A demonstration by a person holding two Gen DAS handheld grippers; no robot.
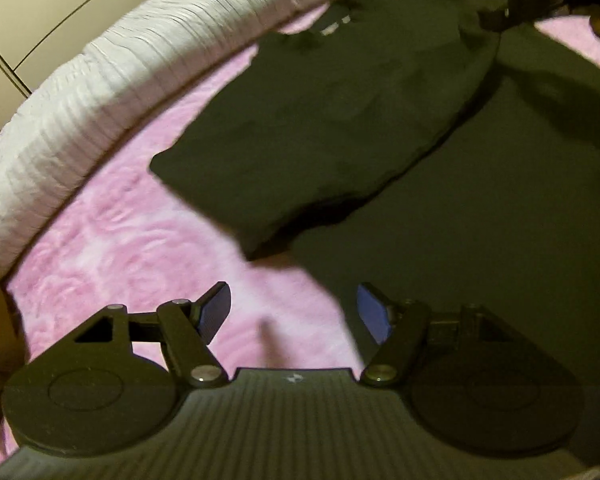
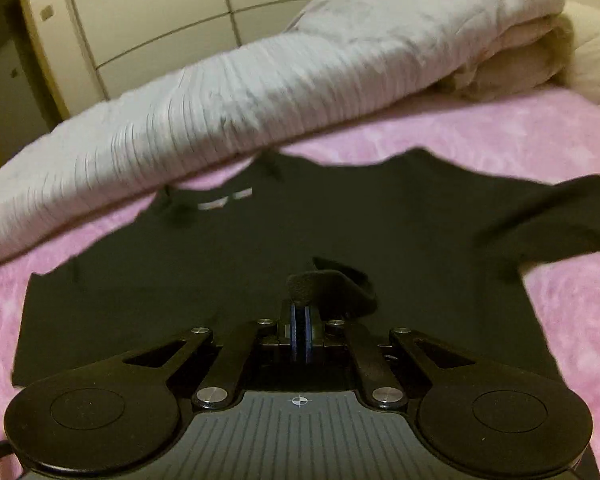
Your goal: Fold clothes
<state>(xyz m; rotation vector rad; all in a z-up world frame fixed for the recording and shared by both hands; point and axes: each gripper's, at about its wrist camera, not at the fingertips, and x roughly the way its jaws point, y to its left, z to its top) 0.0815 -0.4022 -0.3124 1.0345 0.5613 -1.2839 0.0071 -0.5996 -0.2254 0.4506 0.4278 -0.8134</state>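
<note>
One soft, limp black shirt (image 2: 300, 232) droops from my right claw (image 2: 300, 320), pinched on its sleeve cuff (image 2: 328, 284); my left claw (image 1: 294, 312) gapes empty toward the hem at 12 o'clock.

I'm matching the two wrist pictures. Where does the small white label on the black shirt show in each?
Left wrist view: the white label sits near the top centre, at the collar of the black shirt.
Right wrist view: the label lies left of centre, above the shut right gripper.
Shared landmark: the ribbed white blanket just beyond the collar.
</note>
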